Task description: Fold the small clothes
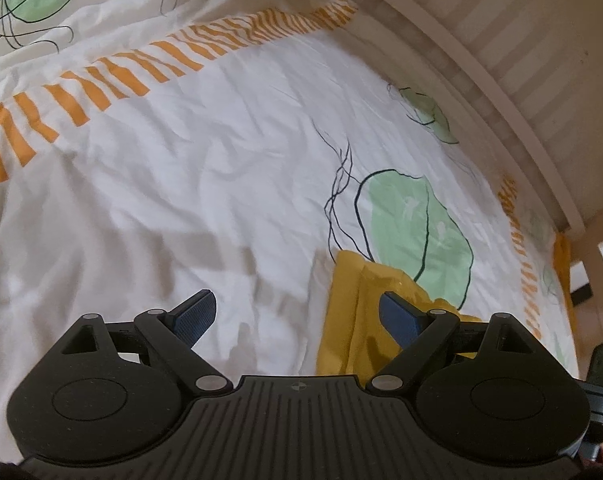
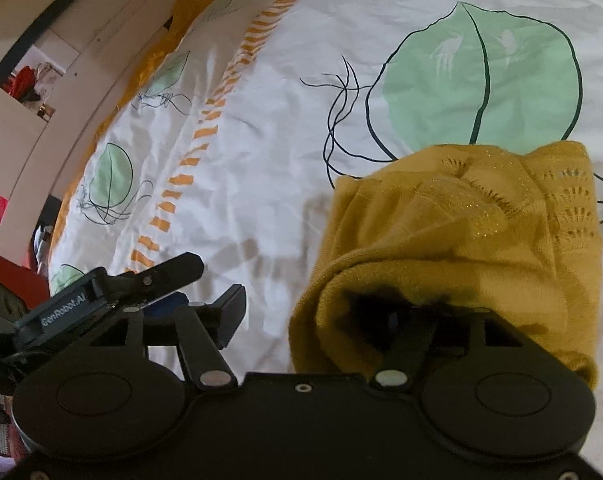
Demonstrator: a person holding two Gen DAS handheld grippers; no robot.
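Item one: mustard-yellow knitted garment with openwork lace pattern (image 2: pixel 461 240), bunched, lying on white bed cover printed with green leaves and orange stripes (image 1: pixel 181 168), overlapping lower edge of large leaf print.

Item two: my left gripper (image 1: pixel 297 316), blue-padded fingers (image 1: pixel 193 316) spread wide, nothing between; right-hand pad over garment's edge.

Item three: my right gripper (image 2: pixel 329 316), jaws apart; its right finger hidden under garment's fold, grasp not discernible.

Item four: white bed frame (image 1: pixel 521 92) beyond cover.

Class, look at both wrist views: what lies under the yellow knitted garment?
The yellow knitted garment lies on the white leaf-print bedcover, over the lower edge of a green leaf. It also drapes over the right gripper's right finger, hiding it.
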